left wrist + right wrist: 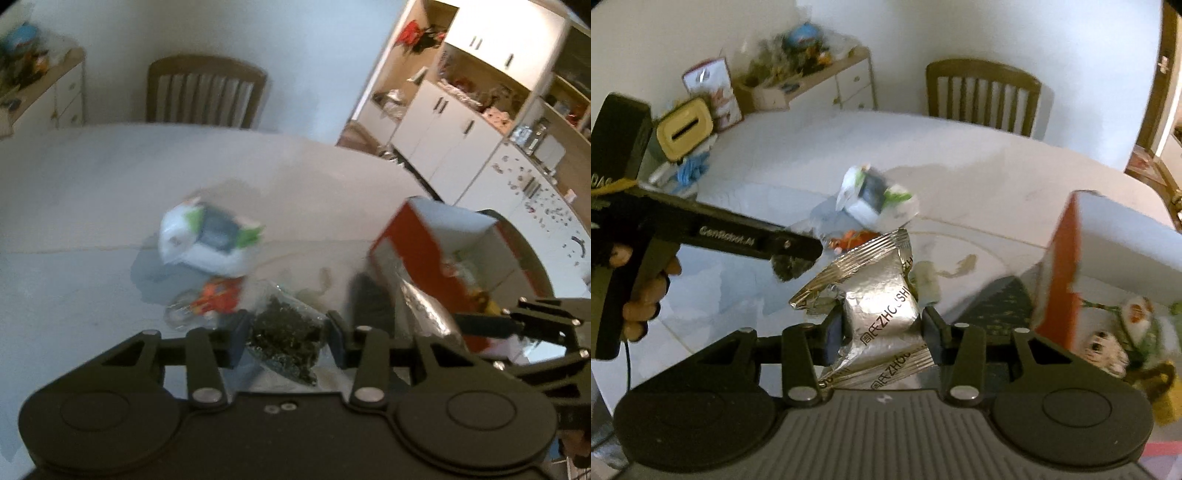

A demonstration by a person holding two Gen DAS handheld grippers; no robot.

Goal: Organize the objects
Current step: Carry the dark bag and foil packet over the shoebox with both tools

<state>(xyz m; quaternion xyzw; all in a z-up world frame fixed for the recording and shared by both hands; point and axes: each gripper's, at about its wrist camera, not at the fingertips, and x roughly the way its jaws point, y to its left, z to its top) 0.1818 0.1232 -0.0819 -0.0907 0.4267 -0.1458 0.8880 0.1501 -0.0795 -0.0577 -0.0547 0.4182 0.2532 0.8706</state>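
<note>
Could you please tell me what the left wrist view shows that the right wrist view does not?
Only the left wrist view shows the white kitchen cabinets and the left gripper around a clear bag of dark bits. Only the right shows the yellow tissue box and the person's hand. Both show the silver packet, red box and chair.
</note>
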